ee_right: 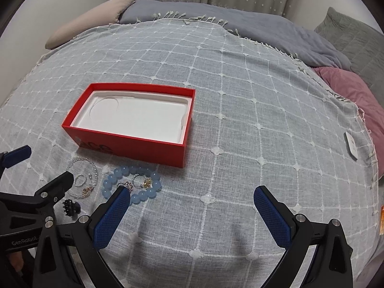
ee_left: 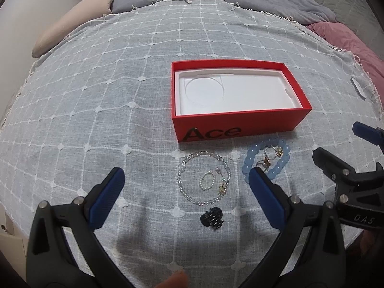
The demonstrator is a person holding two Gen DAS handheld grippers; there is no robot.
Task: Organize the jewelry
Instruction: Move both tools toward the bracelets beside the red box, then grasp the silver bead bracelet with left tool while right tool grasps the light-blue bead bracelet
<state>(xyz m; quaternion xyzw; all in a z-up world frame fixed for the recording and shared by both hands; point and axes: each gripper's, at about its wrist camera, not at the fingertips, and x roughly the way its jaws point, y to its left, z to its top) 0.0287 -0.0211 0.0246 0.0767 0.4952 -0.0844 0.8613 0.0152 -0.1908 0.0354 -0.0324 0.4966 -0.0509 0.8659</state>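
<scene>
An open red box with a white insert lies on the checked bedspread; it also shows in the right wrist view. In front of it lie a clear bead bracelet around a small pearl ring, a blue bead bracelet around small gold pieces, and a black hair claw. My left gripper is open, hovering above the clear bracelet. My right gripper is open and empty, right of the blue bracelet; its left finger overlaps that bracelet's edge in view.
The grey checked bedspread covers the bed. Pillows and a grey quilt lie at the back, a pink blanket at the right. A small white card or device lies near the right edge.
</scene>
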